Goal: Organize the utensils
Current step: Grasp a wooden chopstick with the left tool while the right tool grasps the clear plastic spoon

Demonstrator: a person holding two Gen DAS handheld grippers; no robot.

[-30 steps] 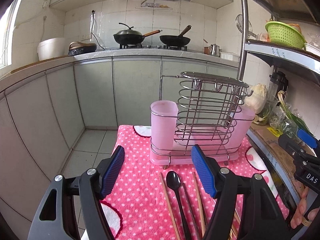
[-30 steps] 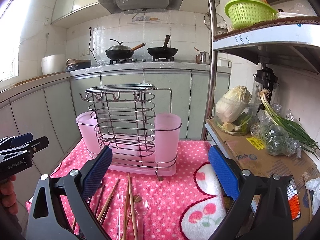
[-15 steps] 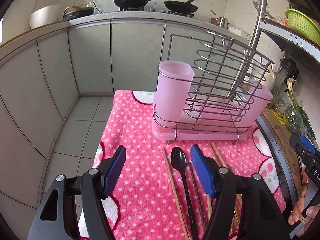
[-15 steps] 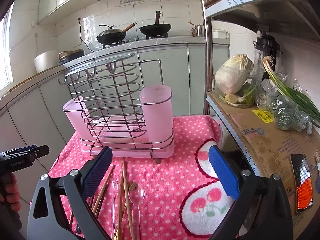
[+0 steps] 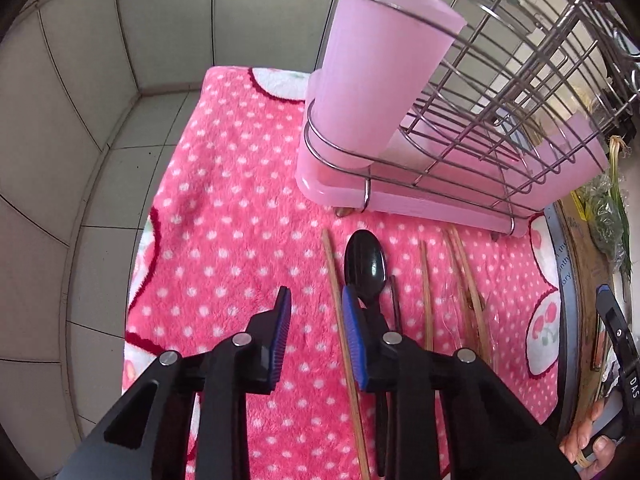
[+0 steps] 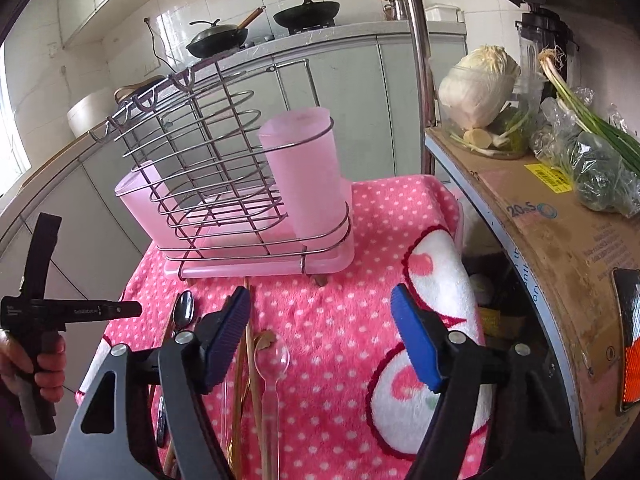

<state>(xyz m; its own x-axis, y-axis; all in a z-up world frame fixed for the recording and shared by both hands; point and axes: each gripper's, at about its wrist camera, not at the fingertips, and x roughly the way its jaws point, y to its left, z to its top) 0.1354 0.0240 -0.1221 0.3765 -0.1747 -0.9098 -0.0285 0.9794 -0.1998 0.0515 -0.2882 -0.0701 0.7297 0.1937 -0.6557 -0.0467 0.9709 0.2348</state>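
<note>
Several wooden chopsticks [image 5: 426, 292] and a black spoon [image 5: 365, 264] lie on the pink dotted cloth [image 5: 240, 184], in front of the wire utensil rack [image 5: 520, 80] with its pink cups [image 5: 376, 80]. My left gripper [image 5: 316, 292] points steeply down at the cloth and its jaws are closing. The leftmost chopstick [image 5: 334, 280] lies between them near the right pad, unpressed. The spoon's handle runs behind the right finger. My right gripper [image 6: 320, 292] hovers over the cloth, jaws closing but still wide. A clear spoon [image 6: 272, 356] and chopsticks [image 6: 250, 344] lie below it beside the left pad.
A shelf topped with cardboard [image 6: 560, 240] holds a cabbage [image 6: 476, 88], bagged greens [image 6: 592, 168] and a phone [image 6: 630, 340], close on the right. The cloth's left edge drops to a tiled floor [image 5: 100, 200]. A person's hand [image 6: 44, 360] holds the left gripper.
My left gripper has tipped down and dropped close to the cloth, its jaws narrowing around the leftmost chopstick. My right gripper has tilted down a little and its jaws have narrowed.
</note>
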